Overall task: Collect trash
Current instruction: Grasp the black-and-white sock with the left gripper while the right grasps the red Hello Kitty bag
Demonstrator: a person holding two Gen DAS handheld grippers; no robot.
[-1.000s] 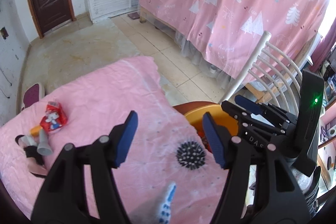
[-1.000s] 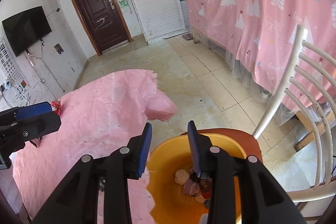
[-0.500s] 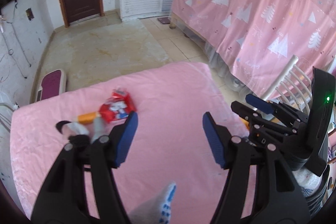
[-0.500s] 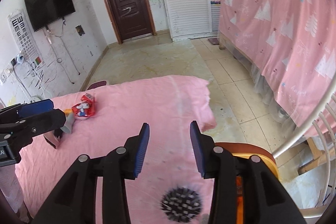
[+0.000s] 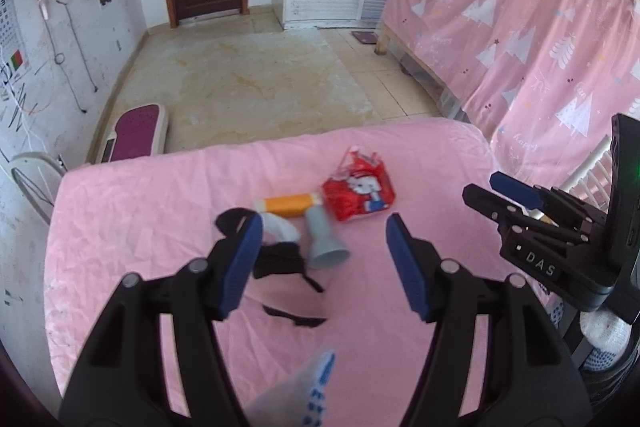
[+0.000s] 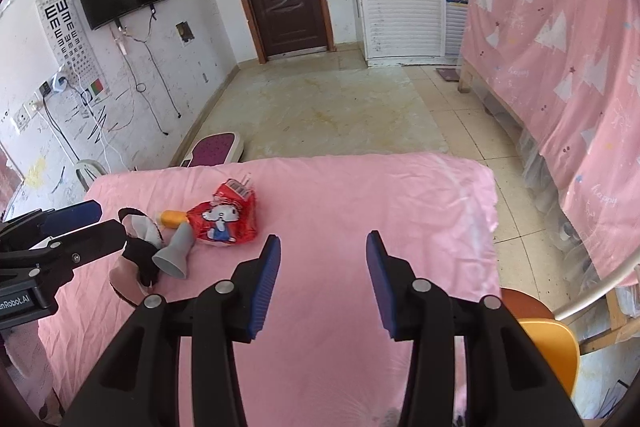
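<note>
Two black hand-held grippers with blue pads hover over the pink-sheeted table (image 6: 360, 195): the left gripper (image 5: 324, 259) stands wide and empty, the right gripper (image 6: 322, 279) is opening, nothing between its jaws. Beyond lies one trash cluster (four pieces): grey funnel-shaped cap (image 5: 326, 243), black-and-white rag (image 5: 276, 251), orange tube (image 5: 288, 203), red crinkled snack wrapper (image 5: 360, 193). Sheet right of it is bare to the far edge. A second ago both cameras faced the orange plastic basin (image 6: 552, 347), now at the right edge.
</note>
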